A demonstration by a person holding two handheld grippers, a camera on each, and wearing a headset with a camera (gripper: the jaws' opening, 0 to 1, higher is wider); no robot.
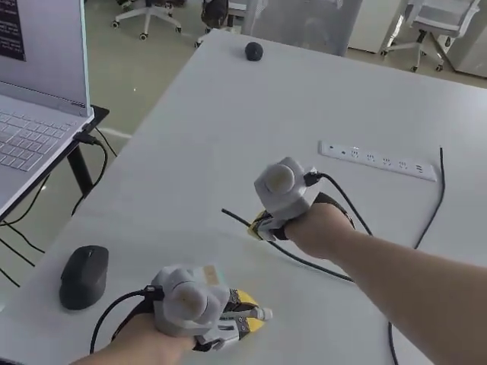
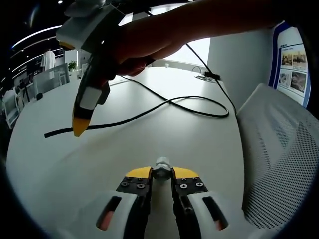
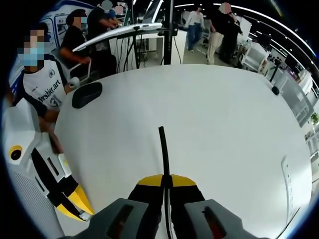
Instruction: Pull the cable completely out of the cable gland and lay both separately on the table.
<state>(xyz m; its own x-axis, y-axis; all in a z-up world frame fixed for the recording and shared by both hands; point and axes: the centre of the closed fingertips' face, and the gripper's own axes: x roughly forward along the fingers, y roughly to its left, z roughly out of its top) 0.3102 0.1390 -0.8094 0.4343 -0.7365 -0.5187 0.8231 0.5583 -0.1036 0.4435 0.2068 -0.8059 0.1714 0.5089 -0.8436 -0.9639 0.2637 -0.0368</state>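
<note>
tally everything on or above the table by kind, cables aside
grippers: 2, left gripper and right gripper
cable gland: 1
mouse: 1
power strip: 1
small dark round thing: 1
total: 6

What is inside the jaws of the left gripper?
The left gripper clamps the small grey cable gland between its yellow tips. The gland's rear part is hidden by them.

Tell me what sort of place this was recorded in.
Probably an open-plan office or lab: a white table with a laptop, mouse and power strip, swivel chairs behind it, and people at other desks in the right gripper view.
</note>
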